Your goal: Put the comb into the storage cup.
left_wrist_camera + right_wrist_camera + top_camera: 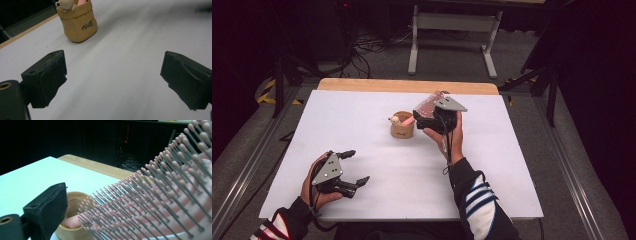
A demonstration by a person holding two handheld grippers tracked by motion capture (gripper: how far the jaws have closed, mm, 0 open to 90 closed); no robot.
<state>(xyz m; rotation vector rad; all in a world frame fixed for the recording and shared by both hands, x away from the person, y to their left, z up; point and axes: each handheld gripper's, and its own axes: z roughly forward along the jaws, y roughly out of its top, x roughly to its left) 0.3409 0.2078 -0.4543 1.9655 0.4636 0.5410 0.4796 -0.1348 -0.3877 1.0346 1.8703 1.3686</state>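
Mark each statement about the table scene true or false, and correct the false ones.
1. The right tool holds a pink hairbrush with its handle end in the tan cup. True.
2. The left tool is clamped on the cup. False: its jaws stand wide apart over bare white table, away from the cup.
3. The cup lies tipped on its side. False: it stands upright.
4. A small cream figure sits at the cup's rim. True.
5. The brush's bristles are black. False: they are grey pins with pink tips.
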